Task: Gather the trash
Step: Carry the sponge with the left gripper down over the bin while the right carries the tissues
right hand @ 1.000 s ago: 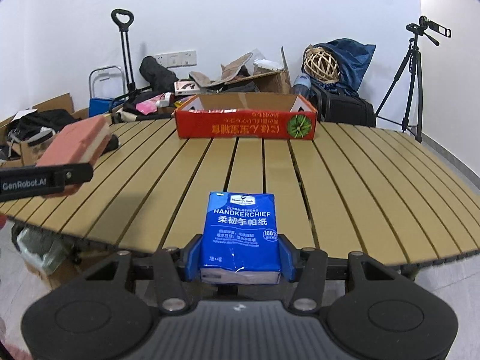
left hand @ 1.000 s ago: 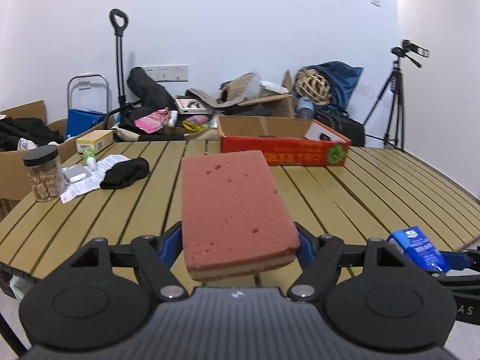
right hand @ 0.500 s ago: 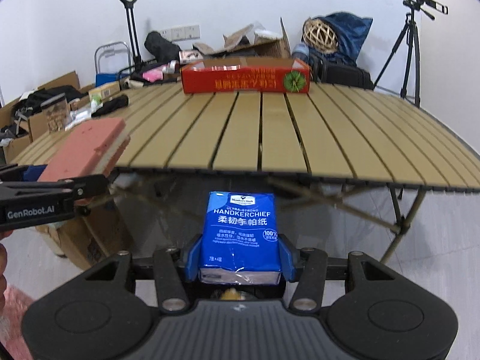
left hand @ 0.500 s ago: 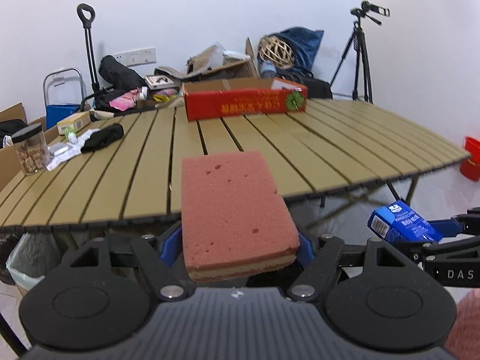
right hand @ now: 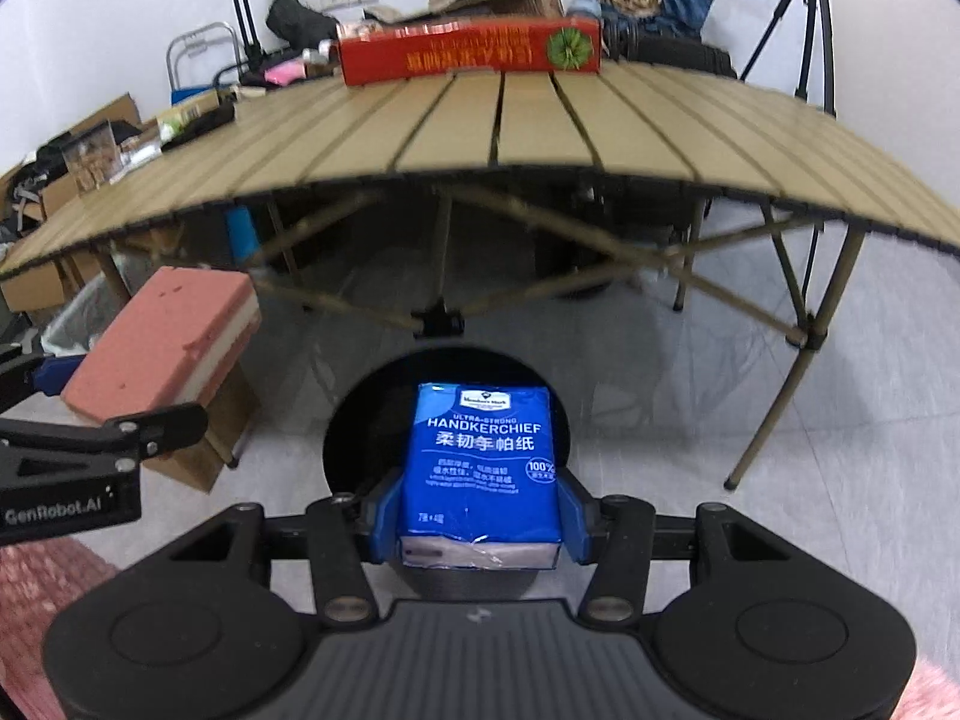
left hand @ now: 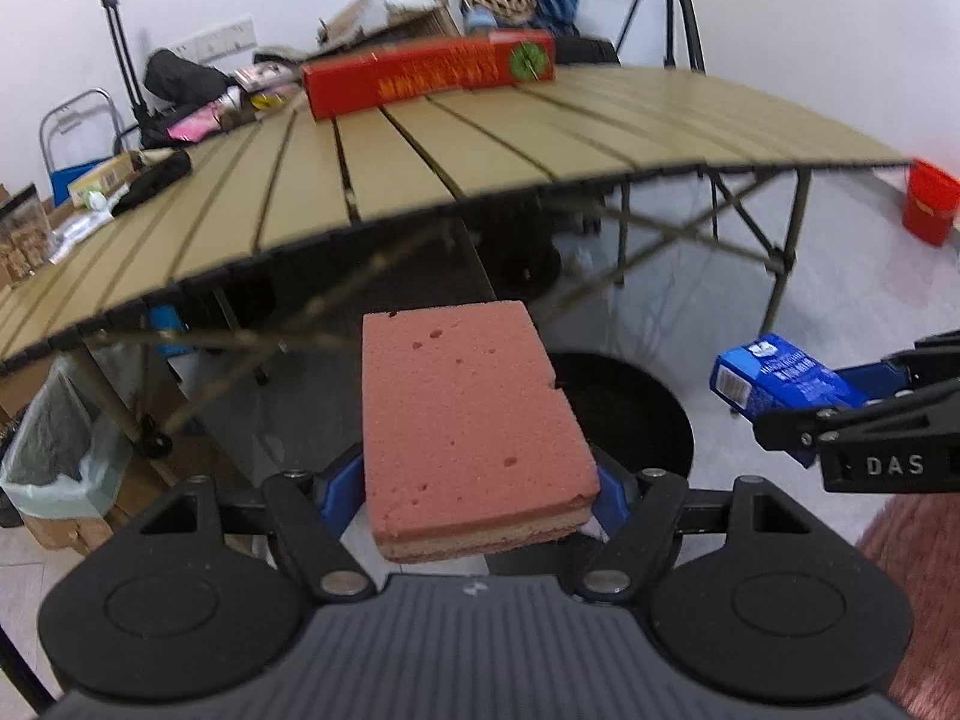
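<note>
The left claw is closed on a pink sponge; both blue pads press its side faces, and the sponge lies flat and projects forward between them. The right claw is closed on a blue tissue pack, gripped by its side faces with the printed face up.

Both claws point downward, below the near edge of the slatted bench. A round black bin stands on the floor in front of the bench. In the right wrist view, the tissue pack is directly over the bin opening. In the left wrist view, the sponge covers the left part of the bin; the right claw and its pack are to the right of the bin.

A red box rests at the far edge of the bench. A red bucket stands on the floor at the far right.
</note>
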Demonstrator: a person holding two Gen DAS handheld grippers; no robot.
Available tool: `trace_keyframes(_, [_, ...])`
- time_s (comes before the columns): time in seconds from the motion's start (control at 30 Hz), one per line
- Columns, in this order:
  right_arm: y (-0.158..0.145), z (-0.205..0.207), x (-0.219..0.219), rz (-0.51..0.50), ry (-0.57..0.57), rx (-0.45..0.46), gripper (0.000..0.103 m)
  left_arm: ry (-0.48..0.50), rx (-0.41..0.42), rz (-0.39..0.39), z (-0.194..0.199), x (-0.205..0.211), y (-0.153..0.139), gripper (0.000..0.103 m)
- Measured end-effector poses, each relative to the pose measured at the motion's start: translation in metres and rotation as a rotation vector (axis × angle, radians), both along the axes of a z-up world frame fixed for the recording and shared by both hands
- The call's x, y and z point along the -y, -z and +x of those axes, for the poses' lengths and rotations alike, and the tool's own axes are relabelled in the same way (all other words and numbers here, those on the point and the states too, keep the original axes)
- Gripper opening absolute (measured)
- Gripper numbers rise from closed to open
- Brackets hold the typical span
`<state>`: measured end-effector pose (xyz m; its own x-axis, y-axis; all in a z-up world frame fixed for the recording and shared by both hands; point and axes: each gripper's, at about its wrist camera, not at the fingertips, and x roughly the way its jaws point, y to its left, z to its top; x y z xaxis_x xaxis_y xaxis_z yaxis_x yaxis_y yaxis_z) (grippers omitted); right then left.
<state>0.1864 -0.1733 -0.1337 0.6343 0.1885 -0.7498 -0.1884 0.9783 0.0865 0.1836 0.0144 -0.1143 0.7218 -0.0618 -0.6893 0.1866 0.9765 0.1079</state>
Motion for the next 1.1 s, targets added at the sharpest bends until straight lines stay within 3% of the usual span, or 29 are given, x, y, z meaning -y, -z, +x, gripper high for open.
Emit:
trace_keyframes(0.47, [0.047, 0.014, 0.019, -0.032, 0.058, -0.076, 0.05, -0.019, -0.243, 0.03, 0.022, 0.002, 0.05, 0.075])
trace_keyframes(0.77, [0.05, 0.031, 0.036, -0.046, 0.099, -0.067, 0.05, -0.054, -0.368, 0.046, 0.04, -0.002, 0.073, 0.075])
trace_keyframes(1.1, [0.045, 0.054, 0.047, -0.057, 0.132, -0.055, 0.05, -0.079, -0.438, 0.047, 0.067, 0.0, 0.081, 0.075])
